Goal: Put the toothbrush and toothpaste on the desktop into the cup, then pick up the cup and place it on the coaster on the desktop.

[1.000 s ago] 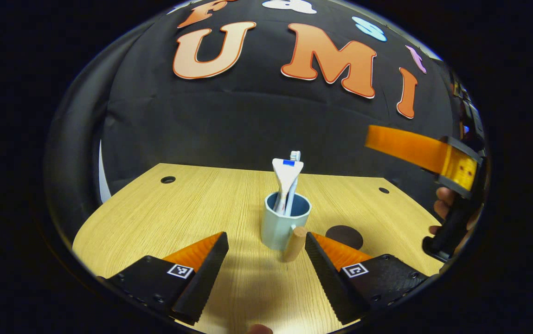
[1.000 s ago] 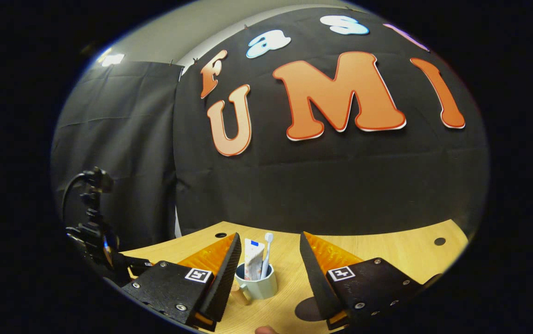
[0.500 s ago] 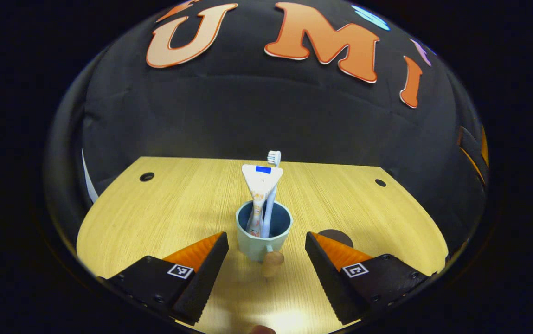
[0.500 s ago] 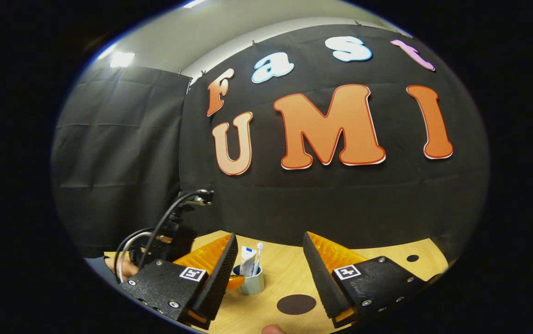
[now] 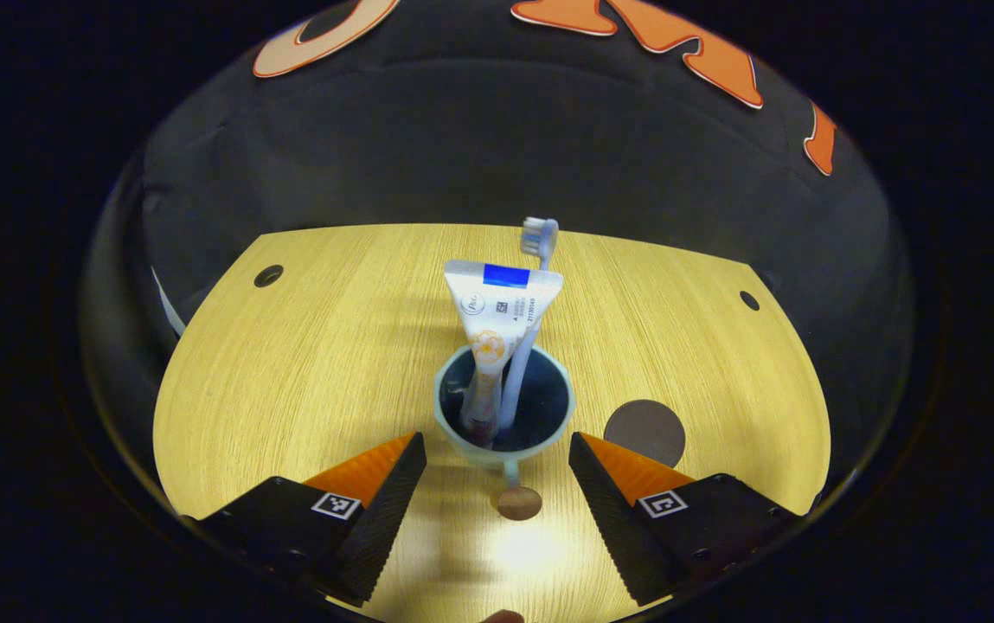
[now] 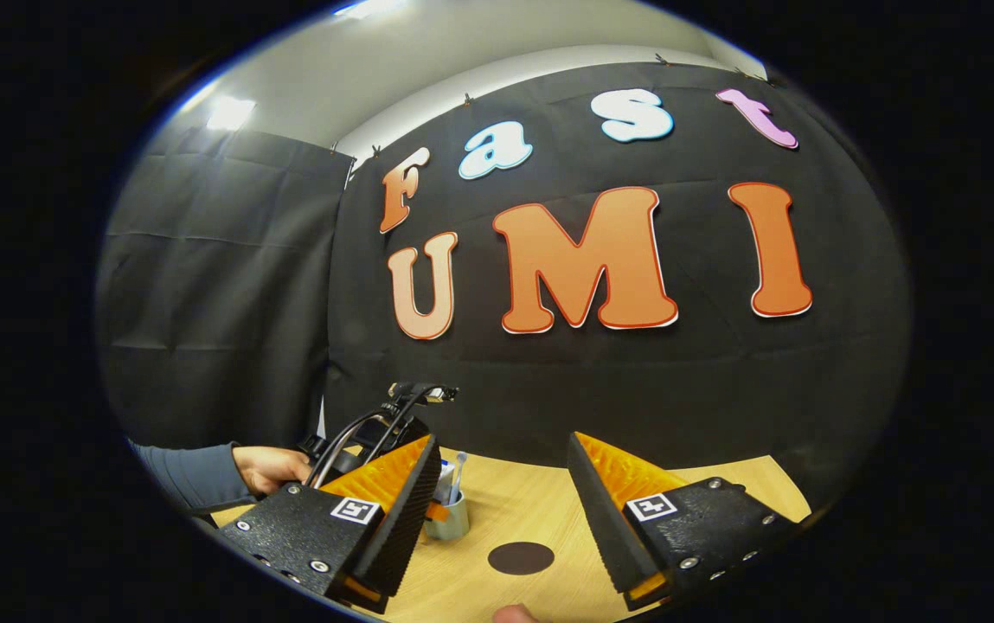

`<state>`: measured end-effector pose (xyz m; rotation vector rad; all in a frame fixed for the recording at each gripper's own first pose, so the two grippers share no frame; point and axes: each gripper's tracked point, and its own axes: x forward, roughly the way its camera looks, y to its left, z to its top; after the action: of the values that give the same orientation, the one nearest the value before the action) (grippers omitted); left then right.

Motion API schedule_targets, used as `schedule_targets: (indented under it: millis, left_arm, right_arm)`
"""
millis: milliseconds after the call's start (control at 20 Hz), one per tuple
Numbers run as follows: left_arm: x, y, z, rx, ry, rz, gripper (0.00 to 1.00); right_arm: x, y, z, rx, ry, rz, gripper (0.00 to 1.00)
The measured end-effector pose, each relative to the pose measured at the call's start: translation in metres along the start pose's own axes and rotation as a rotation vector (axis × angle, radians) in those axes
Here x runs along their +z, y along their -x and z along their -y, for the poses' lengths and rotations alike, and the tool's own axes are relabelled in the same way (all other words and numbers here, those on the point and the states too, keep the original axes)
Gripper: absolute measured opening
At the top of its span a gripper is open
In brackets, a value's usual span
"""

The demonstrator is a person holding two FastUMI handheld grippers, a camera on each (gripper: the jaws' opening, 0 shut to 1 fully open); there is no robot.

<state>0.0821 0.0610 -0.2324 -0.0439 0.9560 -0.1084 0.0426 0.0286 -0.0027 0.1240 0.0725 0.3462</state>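
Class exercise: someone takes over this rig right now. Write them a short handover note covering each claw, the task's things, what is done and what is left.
Left claw: open, empty, low over the desk, fingers either side of the cup, not touching it; wooden handle faces the claw.
Right claw: open, empty, drawn back.
Done: toothbrush and toothpaste stand in the cup.
Left: grip the cup, lift it, set it on the dark coaster to its right.

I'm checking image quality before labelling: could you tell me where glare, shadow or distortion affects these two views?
Left gripper view: bright glare on the desktop just below the cup; desk edges bow from fisheye. Right gripper view: ceiling light blown out, cup small and partly hidden.
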Motion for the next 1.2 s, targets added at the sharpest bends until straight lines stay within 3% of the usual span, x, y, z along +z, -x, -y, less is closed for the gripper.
schedule_targets:
  millis: [150, 300, 550, 650, 900, 1200]
  left_arm:
    - [-0.004, -0.007, 0.003, 0.026, -0.017, -0.055, 0.97]
    - [-0.018, -0.019, 0.002, 0.053, -0.009, -0.113, 0.79]
    - [-0.031, -0.021, 0.006, 0.063, 0.020, -0.157, 0.57]
    - [-0.033, -0.022, 0.008, 0.063, 0.038, -0.151, 0.27]
    - [-0.026, -0.020, 0.016, 0.065, 0.053, -0.133, 0.24]
    - [0.019, -0.003, 0.048, 0.041, 0.038, -0.098, 0.24]
  right_arm:
    - [-0.005, 0.007, 0.009, -0.008, -0.029, -0.007, 0.89]
    - [-0.013, 0.020, 0.017, -0.023, -0.042, -0.011, 0.89]
    - [-0.020, 0.026, 0.023, -0.028, -0.079, -0.009, 0.89]
    - [-0.023, 0.028, 0.023, -0.030, -0.085, -0.016, 0.89]
    - [-0.027, 0.033, 0.022, -0.035, -0.082, -0.024, 0.89]
    - [-0.029, 0.040, 0.031, -0.062, -0.088, -0.026, 0.89]
